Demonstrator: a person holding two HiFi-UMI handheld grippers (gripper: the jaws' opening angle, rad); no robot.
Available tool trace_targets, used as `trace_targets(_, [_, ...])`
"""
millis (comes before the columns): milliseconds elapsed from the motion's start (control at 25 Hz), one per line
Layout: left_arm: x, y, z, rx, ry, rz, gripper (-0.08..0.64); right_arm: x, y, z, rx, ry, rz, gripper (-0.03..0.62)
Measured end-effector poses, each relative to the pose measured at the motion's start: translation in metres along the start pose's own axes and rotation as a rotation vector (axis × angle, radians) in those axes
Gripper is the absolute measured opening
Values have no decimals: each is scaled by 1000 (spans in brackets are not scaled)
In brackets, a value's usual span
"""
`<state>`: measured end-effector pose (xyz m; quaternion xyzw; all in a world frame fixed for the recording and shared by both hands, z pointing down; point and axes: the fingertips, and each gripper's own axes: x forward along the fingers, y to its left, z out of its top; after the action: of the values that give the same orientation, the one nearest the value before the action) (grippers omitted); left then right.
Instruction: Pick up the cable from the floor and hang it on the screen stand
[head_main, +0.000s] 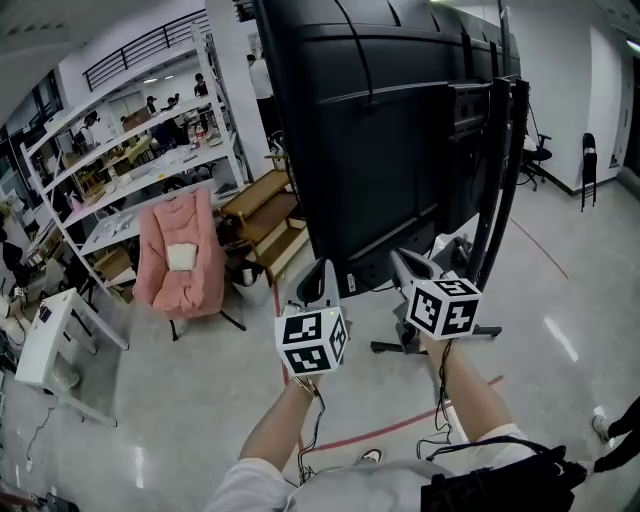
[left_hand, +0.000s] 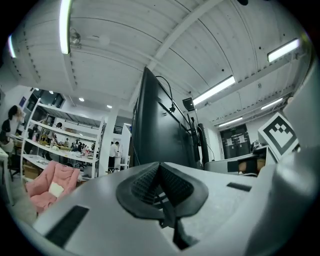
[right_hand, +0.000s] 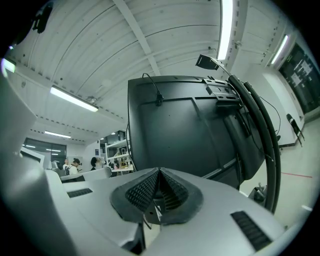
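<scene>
The big black screen (head_main: 380, 130) shows its back on its stand (head_main: 497, 190). A thick black cable (head_main: 512, 170) runs down the stand's right side, and it arcs over the mount in the right gripper view (right_hand: 267, 145). A thin cable (left_hand: 168, 95) loops over the screen's top edge. My left gripper (head_main: 322, 282) and right gripper (head_main: 408, 268) are held side by side in front of the screen's lower edge, pointing at it. Both are shut, pads together with nothing between them, as the left gripper (left_hand: 160, 175) and right gripper (right_hand: 159, 182) views show.
A pink padded chair (head_main: 182, 255) and wooden steps (head_main: 265, 215) stand to the left. White shelving (head_main: 130, 170) with people behind it fills the back left. A white table (head_main: 45, 335) is at the near left. A red line (head_main: 400, 425) crosses the floor.
</scene>
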<state>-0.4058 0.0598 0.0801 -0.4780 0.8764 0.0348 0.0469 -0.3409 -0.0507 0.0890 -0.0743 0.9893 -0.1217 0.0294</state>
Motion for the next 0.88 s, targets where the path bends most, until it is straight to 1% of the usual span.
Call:
trace_targets(120, [-5,-10,-15,10,22,5,5,-10,-3,-14,1,7,-17,20])
trace_targets(200, [-8,-18,-26,14,43,-5,5,-15,-1,-18,-6,4,-24,20])
trace_targets(440, [-7,-32,-48,-21,80,-28,5,-19,5,-20,-27,-23,-28,17])
trace_targets(640, [0,-28,-51,-54,74,-14,5,-15,3,-15,-45,-38,-36,17])
trace_targets(880, [3,-21,-49,-68,62,-1,5,-12,-1,-14,-53,-38,-46,17])
